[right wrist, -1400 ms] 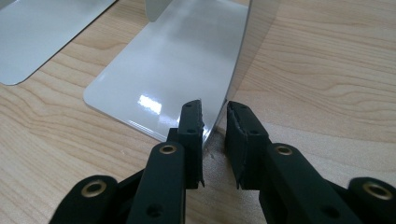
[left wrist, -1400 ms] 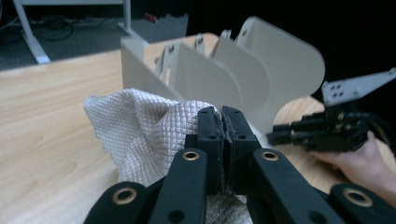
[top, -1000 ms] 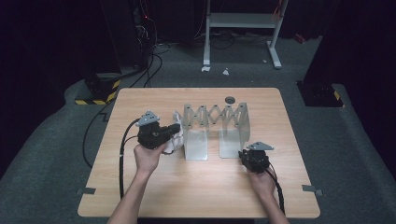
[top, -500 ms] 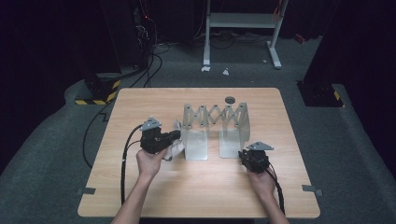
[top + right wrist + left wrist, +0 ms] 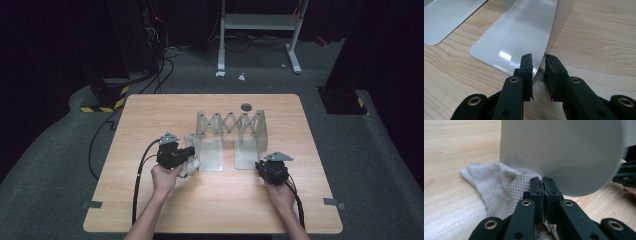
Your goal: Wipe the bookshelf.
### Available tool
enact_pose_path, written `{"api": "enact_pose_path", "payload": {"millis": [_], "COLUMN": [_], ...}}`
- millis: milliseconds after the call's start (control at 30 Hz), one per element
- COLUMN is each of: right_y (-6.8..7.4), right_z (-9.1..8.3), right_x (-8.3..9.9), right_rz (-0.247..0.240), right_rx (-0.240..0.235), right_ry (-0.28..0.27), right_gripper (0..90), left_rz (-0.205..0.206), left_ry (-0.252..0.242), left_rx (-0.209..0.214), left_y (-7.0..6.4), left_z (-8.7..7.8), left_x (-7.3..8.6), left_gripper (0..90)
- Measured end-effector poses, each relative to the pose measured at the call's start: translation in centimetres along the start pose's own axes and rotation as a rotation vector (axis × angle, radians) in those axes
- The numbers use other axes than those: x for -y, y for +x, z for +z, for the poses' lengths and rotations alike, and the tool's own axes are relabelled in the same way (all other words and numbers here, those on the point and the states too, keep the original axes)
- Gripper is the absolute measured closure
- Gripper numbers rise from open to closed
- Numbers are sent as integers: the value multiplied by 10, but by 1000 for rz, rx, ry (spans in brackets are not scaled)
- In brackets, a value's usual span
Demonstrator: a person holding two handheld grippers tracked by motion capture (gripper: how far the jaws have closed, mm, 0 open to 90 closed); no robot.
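Observation:
A grey metal folding rack [image 5: 230, 122] with an accordion back and two plates stands mid-table. My left gripper [image 5: 193, 154] is shut on a white waffle-weave cloth [image 5: 190, 166] and presses it against the rack's left plate [image 5: 210, 152]. In the left gripper view the cloth [image 5: 499, 182] bunches between my gripper's [image 5: 543, 182] jaws, right under the grey plate [image 5: 561, 152]. My right gripper [image 5: 261, 165] sits at the front corner of the right plate [image 5: 246, 152]. Its jaws [image 5: 539, 60] straddle that plate's [image 5: 524, 37] thin edge with a small gap left, so it is open.
A small black round object [image 5: 246, 106] lies on the wooden table [image 5: 150, 115] behind the rack. Cables trail from both grippers toward the near edge. A white metal stand [image 5: 260, 22] and black boxes stand on the grey floor beyond.
My left gripper has slid the cloth toward me and slightly right along the left plate. The right gripper has stayed at the right plate's corner.

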State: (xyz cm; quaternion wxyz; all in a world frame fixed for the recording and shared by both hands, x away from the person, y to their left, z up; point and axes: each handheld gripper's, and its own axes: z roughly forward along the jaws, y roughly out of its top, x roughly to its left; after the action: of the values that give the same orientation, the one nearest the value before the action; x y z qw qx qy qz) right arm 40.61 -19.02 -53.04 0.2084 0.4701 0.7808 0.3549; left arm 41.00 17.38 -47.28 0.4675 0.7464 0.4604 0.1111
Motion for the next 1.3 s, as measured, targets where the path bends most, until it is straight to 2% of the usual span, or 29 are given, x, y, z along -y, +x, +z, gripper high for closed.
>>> {"api": "enact_pose_path", "payload": {"millis": [100, 533, 600, 700, 800, 1300], "right_y": [0, 0, 0, -1, -1, 0], "right_z": [0, 0, 0, 0, 0, 0], "right_x": [0, 0, 0, 0, 0, 0], "right_rz": [2, 2, 2, 2, 1, 3], "right_rx": [-1, -2, -4, -5, -6, -4], "right_ry": [0, 1, 0, 0, 0, 1], "right_gripper": [763, 763, 763, 763, 762, 762], "left_rz": [-12, 15, 6, 1, -5, 58], "left_ry": [14, 114, 120, 111, 76, -93], "left_rx": [-2, -57, -55, -48, -38, 16], "left_y": [2, 8, 9, 9, 8, -8], "left_z": [7, 33, 35, 33, 24, -29], "left_x": [5, 22, 24, 21, 13, -42], "left_gripper": [866, 866, 866, 866, 866, 867]}}
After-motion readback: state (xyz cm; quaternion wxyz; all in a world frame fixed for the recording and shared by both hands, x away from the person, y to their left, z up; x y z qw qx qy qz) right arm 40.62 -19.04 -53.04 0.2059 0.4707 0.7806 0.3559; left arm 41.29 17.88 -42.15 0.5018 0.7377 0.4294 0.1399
